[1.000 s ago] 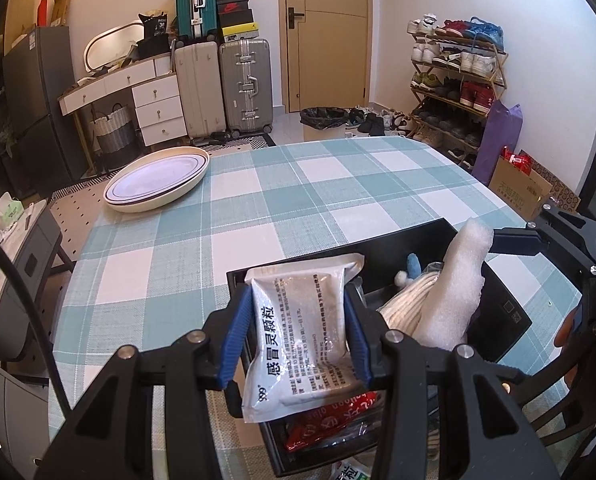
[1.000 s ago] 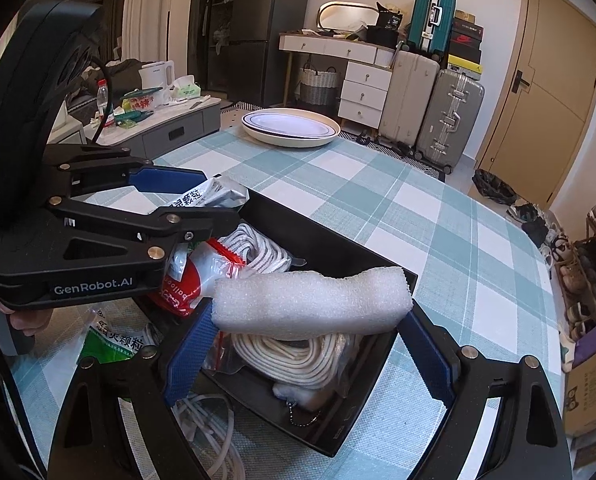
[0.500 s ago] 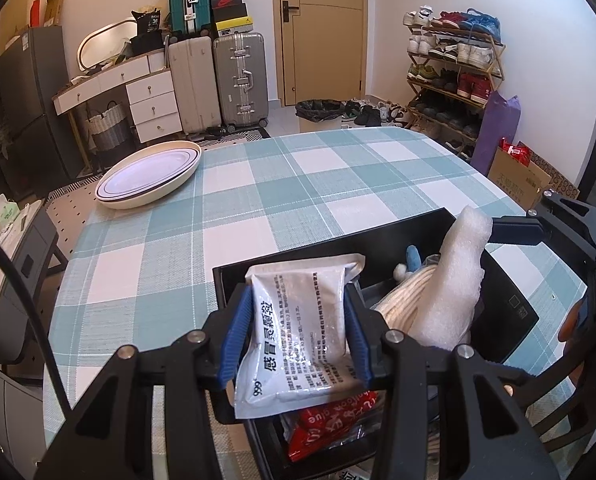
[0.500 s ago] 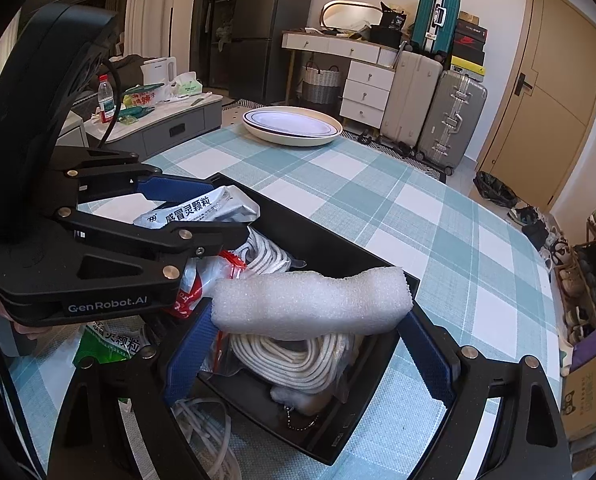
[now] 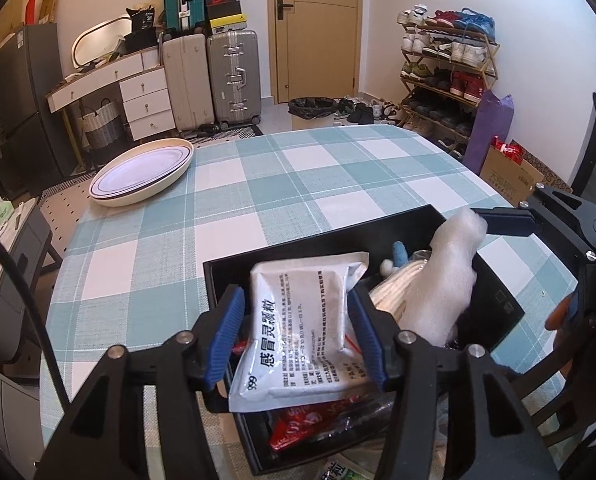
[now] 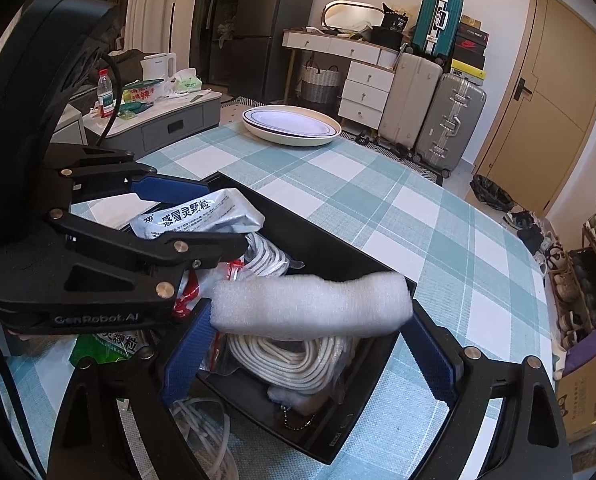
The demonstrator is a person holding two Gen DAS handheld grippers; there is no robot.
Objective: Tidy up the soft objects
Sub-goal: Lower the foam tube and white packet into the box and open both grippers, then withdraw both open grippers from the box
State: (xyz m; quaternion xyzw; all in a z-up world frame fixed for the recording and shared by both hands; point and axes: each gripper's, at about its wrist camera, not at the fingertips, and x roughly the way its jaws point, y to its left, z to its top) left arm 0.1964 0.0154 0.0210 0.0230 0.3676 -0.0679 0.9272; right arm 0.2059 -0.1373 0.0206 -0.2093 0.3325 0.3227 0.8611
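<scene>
The white-and-grey foil medicine sachet printed with black characters (image 5: 301, 324) is clamped flat between the blue pads of the left claw (image 5: 296, 340) and hangs over the near-left part of the black rectangular plastic bin (image 5: 497, 300), not yet laid inside. The white foam roll (image 6: 309, 306) is clenched end to end in the right claw (image 6: 309, 344) and is held across the near end of the same bin, above its contents. Judged progress: well advanced. The bin already holds a coil of off-white rope (image 6: 294, 360), a red-printed plastic packet (image 5: 317, 420) and a small blue-and-white soft item (image 5: 395, 256) whose identity cannot be told. Remaining, as a judgement: lower and free both held items, then collect the green-printed sachet (image 6: 110, 344) and the loose white cord (image 6: 202, 424), both lying on the surface just outside the near edge of the bin. The foil sachet looks thin, crinkled and pliable; the foam roll looks light and compressible, and bows slightly between the pads. The bin stands on the near-right part of the teal-and-white checked surface (image 5: 258, 184); a cream oval dish with dark rim lines (image 5: 142, 172) lies well apart at the far-left corner.
</scene>
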